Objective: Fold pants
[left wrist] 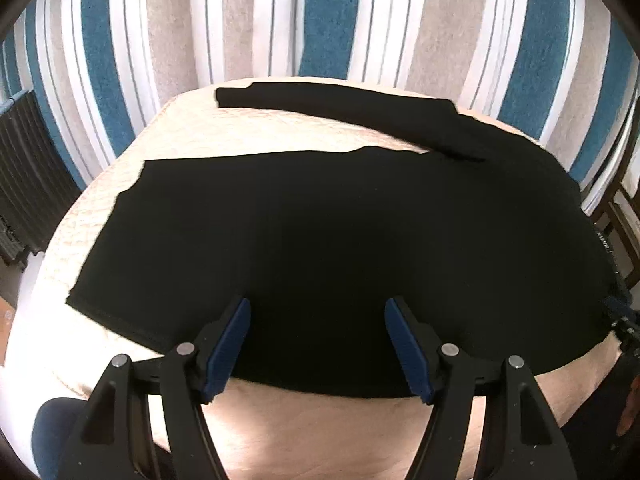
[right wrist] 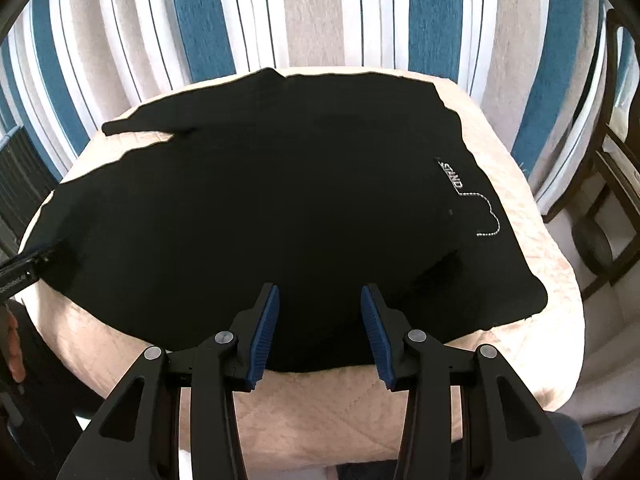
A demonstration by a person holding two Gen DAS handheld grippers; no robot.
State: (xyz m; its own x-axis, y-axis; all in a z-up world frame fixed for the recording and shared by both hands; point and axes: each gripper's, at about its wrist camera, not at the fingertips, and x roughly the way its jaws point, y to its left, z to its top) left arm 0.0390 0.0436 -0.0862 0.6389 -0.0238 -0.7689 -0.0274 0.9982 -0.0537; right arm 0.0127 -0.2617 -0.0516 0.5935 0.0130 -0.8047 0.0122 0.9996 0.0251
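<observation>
Left claw (left wrist: 316, 312): jaws wide apart, nothing clamped; blue pads hang over the near edge of the pants, lower centre of the left wrist view.
Right claw (right wrist: 319, 300): jaws partly apart, nothing pinched between the pads; poised over the near edge of the pants, lower centre of the right wrist view.
Pants (left wrist: 320, 232): black, spread flat on the cream quilted table (left wrist: 100, 208); fill the middle of both views.
Long axis: runs left to right across the frame, roughly square to the line of both claws.
Leg ends: one leg hem at lower left of the left wrist view; the second leg (left wrist: 320, 100) lies apart along the far table edge, upper centre.
Waist end: toward the right of the right wrist view, marked by the white lettering (right wrist: 450, 174) and dotted stitching.
Nearer claw: left claw for the leg end, right claw for the waist end.
Direction from claws: cloth lies directly ahead and below; near edge just under the pads.
Judged next need: both claws to close on the near edge, then carry it toward the far leg.
Background: striped curtain (left wrist: 320, 20), upper half of both views.
</observation>
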